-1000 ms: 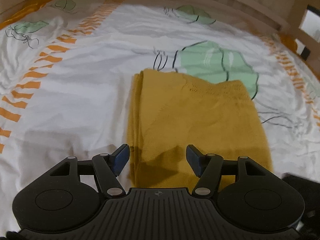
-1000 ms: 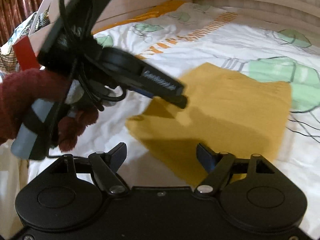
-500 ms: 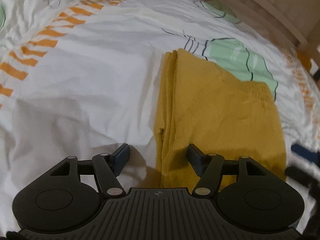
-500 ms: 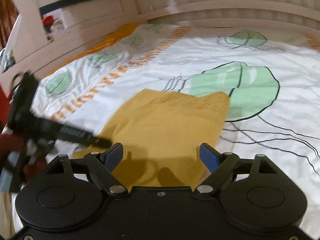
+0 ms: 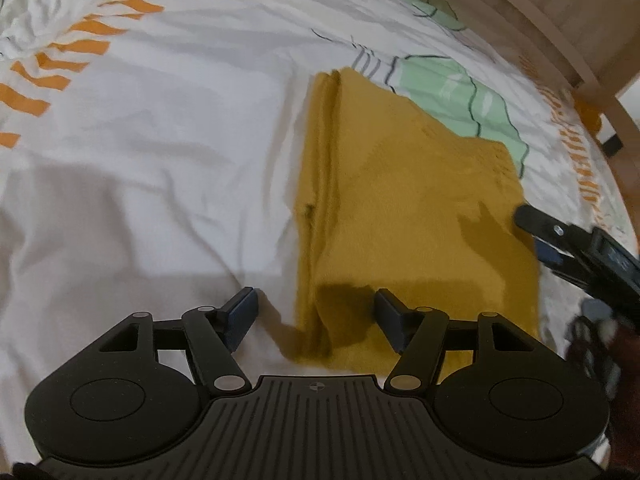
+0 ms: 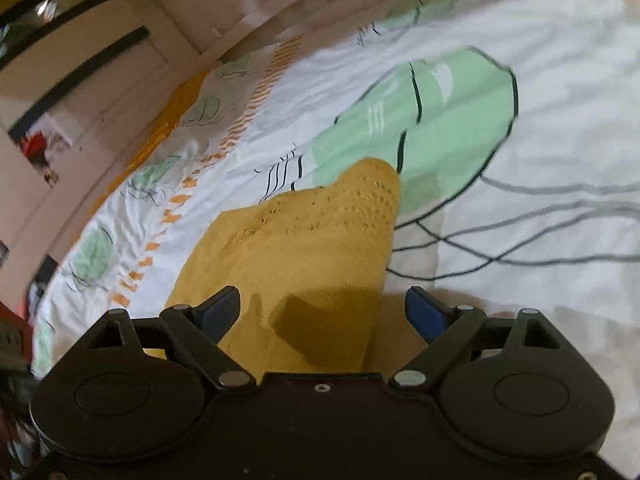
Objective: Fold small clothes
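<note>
Folded mustard-yellow knit garment (image 5: 404, 216) lying flat on a white bedsheet printed with pale green jellyfish shapes and orange dashed stripes (image 5: 160, 128), layered fold edges stacked along its left side in the left wrist view. Far end of the garment overlapping 1 green jellyfish print (image 6: 436, 120), row of small eyelet holes visible near that end.

Left gripper (image 5: 314, 312) released, 2 blue-padded fingers standing apart over the near left corner of the garment, left pad above bare sheet just beside the fold edge, right pad above the yellow knit. Nothing pinched between them; contact with the cloth not clear.

Right gripper (image 6: 322, 310) also released, jaws opening wider, straddling the near right edge of the garment: left pad over the knit, right pad over the white sheet just beside it. Nothing clamped. Same gripper (image 5: 576, 240) entering the left wrist view from the right, dark finger tip over the right border of the garment.

Light wooden bed frame (image 5: 560, 28) curving along the far side of the sheet.
</note>
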A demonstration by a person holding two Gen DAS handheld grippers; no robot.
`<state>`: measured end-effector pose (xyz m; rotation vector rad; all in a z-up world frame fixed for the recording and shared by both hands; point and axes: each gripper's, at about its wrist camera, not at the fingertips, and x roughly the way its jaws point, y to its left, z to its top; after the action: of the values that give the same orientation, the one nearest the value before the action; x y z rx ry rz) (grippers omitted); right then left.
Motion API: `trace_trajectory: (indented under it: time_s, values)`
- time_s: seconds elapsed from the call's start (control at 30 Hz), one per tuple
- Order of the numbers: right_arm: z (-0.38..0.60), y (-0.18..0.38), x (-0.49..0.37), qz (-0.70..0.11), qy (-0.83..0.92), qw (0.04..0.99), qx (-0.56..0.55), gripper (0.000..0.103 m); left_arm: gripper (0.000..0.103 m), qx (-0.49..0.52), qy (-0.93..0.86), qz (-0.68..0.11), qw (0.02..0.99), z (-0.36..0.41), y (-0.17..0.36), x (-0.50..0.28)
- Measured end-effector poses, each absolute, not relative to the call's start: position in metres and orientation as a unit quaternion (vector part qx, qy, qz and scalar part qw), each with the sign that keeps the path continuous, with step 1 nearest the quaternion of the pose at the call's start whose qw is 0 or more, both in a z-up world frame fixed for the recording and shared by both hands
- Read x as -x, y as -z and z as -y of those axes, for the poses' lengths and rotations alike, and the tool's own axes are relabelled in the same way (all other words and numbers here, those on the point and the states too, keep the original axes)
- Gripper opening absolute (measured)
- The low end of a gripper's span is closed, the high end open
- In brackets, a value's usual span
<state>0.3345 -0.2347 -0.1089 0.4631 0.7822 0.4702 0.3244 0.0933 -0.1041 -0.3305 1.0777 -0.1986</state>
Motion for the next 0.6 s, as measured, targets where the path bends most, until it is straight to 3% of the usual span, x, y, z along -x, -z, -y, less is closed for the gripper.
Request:
trace_trajectory:
  time_s: [0.6]
  values:
    - [0.23, 0.121, -0.367, -0.385, -0.264, 0.837, -0.286, 0.102, 0.069, 0.21, 0.191, -0.513, 0.81, -0.068, 0.116, -0.337]
